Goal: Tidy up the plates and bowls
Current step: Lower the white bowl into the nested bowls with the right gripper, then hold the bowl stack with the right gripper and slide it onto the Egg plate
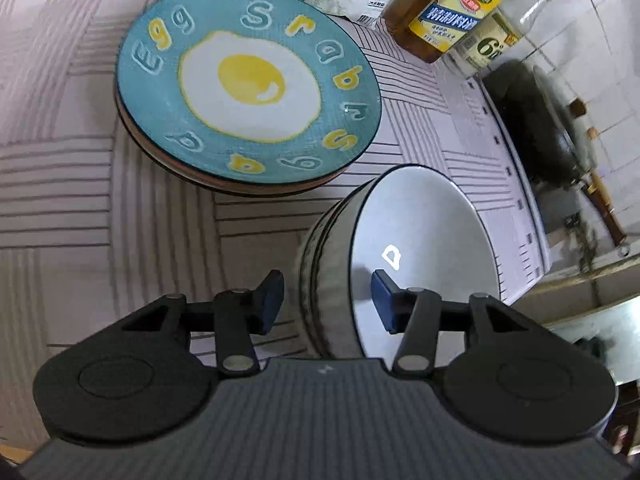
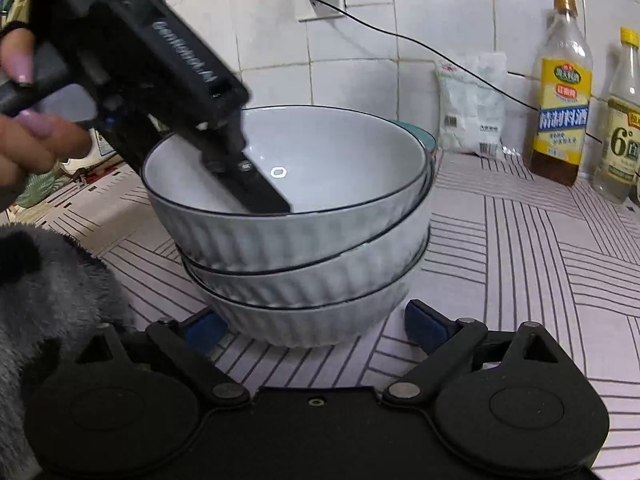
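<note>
Straddling the rim of the top bowl, the left tool has one blue pad outside the ribbed wall and one inside the white basin; the pads look slightly apart from the wall, so whether it is clamped I cannot tell. Far and to the left, a blue egg plate tops a plate stack on the striped worktop. Two bottles and a dark wok stand to the far right. From the right wrist view, the top bowl sits tilted on a bowl stack of two more, on the worktop. The left tool reaches down into it from the left, held by a hand. The right tool is released, its blue pads spread either side of the lowest bowl's base, not touching it. A white bag and bottles stand far right by the tiled wall.
</note>
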`<state>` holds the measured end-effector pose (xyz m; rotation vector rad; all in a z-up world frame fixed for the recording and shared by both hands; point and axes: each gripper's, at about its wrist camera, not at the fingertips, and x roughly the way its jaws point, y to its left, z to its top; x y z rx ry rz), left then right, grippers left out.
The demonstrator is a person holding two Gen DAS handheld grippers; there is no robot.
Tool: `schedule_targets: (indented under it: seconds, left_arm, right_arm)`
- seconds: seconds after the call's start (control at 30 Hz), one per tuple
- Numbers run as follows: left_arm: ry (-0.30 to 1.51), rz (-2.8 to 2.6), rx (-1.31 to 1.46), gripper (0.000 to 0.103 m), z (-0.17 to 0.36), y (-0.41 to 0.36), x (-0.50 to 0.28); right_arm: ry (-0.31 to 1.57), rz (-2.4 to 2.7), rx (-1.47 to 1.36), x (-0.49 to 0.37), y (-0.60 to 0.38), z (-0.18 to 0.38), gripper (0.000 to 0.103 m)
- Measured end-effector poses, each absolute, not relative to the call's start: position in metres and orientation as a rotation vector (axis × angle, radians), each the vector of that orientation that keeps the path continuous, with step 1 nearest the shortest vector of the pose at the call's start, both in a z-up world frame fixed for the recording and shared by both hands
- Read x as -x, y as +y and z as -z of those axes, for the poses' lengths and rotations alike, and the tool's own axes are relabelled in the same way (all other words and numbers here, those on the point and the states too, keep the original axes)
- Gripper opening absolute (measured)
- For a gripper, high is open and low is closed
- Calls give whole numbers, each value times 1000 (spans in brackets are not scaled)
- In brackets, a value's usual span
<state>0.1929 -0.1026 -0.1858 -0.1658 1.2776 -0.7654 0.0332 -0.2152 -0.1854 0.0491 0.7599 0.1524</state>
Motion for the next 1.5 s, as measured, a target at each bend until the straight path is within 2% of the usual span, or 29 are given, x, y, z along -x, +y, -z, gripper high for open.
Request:
schedule_targets:
  seconds: [0.6,1.13,1.5]
  left_arm:
    - [1183,789,114,50,173,-111,-169]
    - [1118,799,140,51,107,-84,-153]
    - [1056,734,108,51,72,-70,-180]
  right_arm:
    - [736,-132,-104,-36,-211,181,99]
    - [648,-122,-50,-23,-187,121,99]
    - [583,-151,-71,-67,-179,107,99]
